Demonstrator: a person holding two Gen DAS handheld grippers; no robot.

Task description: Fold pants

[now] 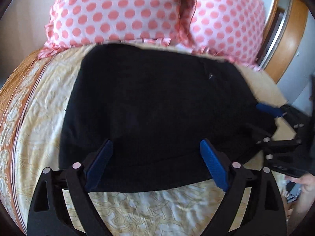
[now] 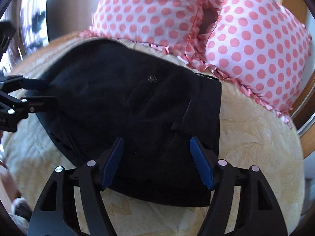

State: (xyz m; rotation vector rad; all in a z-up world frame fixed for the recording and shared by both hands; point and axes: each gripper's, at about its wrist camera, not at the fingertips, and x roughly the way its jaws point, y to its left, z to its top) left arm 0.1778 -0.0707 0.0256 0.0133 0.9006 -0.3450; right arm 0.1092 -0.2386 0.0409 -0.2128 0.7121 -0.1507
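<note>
Black pants [image 1: 153, 106] lie folded into a compact bundle on the cream patterned bedspread [image 1: 137, 206]. In the right wrist view the pants [image 2: 126, 102] show a waistband at the right and a small button [image 2: 152, 78]. My left gripper [image 1: 156, 162] is open, its blue pads spread over the near edge of the pants, holding nothing. My right gripper [image 2: 156, 160] is open over the near edge by the waistband end, holding nothing. The right gripper also shows at the right side of the left wrist view [image 1: 269, 118]; the left gripper shows at the left of the right wrist view [image 2: 39, 92].
Two pink polka-dot pillows [image 1: 122, 11] [image 2: 246, 39] lie just behind the pants. A wooden headboard [image 1: 285, 39] curves at the right. The bedspread's orange border [image 1: 17, 102] marks the bed's left edge. A hand [image 1: 303, 184] shows at far right.
</note>
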